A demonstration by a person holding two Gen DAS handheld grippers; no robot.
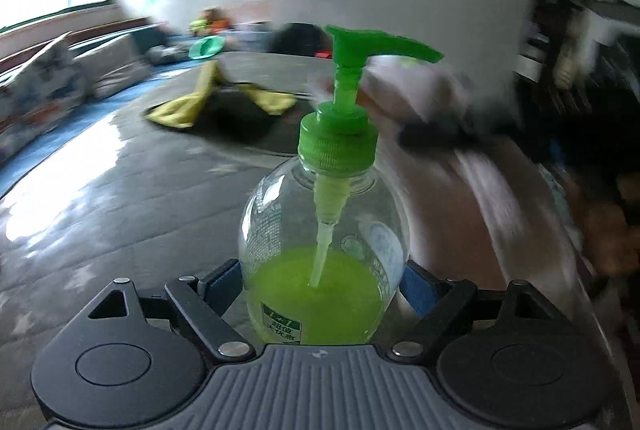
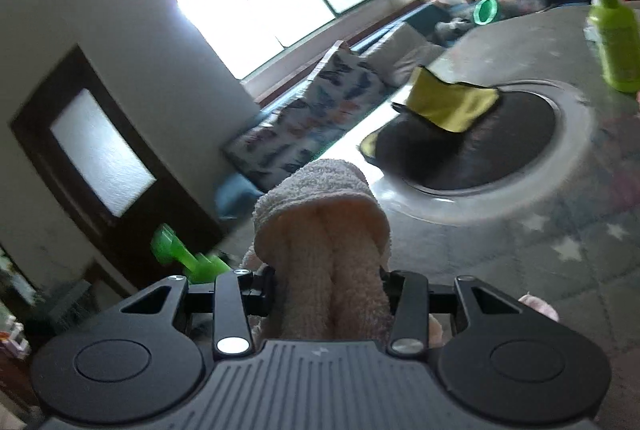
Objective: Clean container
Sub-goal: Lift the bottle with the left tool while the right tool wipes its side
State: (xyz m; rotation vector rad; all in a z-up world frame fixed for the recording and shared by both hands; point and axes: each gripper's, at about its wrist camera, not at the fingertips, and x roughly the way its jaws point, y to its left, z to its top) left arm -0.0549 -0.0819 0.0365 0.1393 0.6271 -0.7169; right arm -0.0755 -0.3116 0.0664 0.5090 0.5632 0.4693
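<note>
Pillows (image 1: 44, 86) in patterned covers are being seen along a sofa beyond the table's left edge. Farther in, a yellow cloth (image 1: 192, 102) is being draped over a dark round recess (image 1: 244, 126) near the middle of the grey quilted tabletop (image 1: 120, 198).

A clear pump bottle (image 1: 324, 238) with a green pump head (image 1: 360, 48) is being held upright at its lower body by the left gripper (image 1: 322, 284), whose jaws are being kept partly closed against both sides of the bottle. Green liquid is filling roughly the lower third of it. To its right, a pale pink towel (image 1: 460, 182) is being pressed close to the bottle's neck and shoulder; motion blur is preventing contact from being judged.

In the right wrist view, the same towel (image 2: 320, 226) is being clamped as a folded roll between the narrowly set jaws of the right gripper (image 2: 326, 284). A second green bottle (image 2: 614, 42) is being shown standing near the table's far right edge.
</note>
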